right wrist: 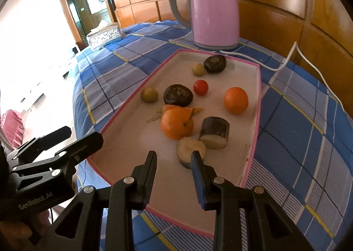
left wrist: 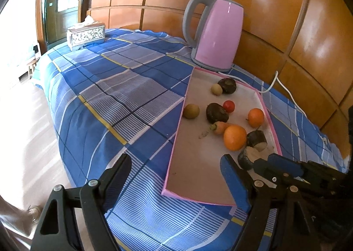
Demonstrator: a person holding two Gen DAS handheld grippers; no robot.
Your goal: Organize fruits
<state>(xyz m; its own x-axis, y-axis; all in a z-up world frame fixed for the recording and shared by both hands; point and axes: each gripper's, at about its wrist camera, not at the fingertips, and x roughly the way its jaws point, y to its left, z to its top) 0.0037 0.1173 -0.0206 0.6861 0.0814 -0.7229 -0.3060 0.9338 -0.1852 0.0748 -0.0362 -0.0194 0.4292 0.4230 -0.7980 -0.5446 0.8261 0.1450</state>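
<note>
Left gripper (left wrist: 176, 158): jaws wide apart, nothing in them. It sits at the near left corner of the tray (right wrist: 257, 96), one finger over the checked cloth (left wrist: 110, 96) and the other over the tray's near end.

Right gripper (right wrist: 173, 155): jaws only narrowly parted, with bare tray floor in the gap and no grip on anything. It hangs over the near end of the tray, pointing down. Its right fingertip overlaps the nearest cut piece (right wrist: 190, 148) in the wrist view - can't tell if it touches.

All produce is inside the pink-rimmed tray:
- second cut piece (right wrist: 215, 133), dark-skinned with a pale face, just right of and behind the first
- near orange (right wrist: 176, 124), left of the second cut piece
- carrot (right wrist: 169, 107), partly hidden behind the near orange
- far orange (right wrist: 236, 100), near the right wall, apart from the others
- tomato (right wrist: 200, 87), mid tray, beside a dark round fruit (right wrist: 178, 95)
- small yellow-green fruit (right wrist: 149, 95), by the left wall
- far end - another dark fruit (right wrist: 215, 63) with a second small yellow-green fruit (right wrist: 198, 69) just beside it

Pink kettle (right wrist: 214, 8) stands just past the tray's far end, its white cord (right wrist: 308, 61) trailing right. Tissue box (left wrist: 86, 36) is at the far left of the cloth, well apart.
</note>
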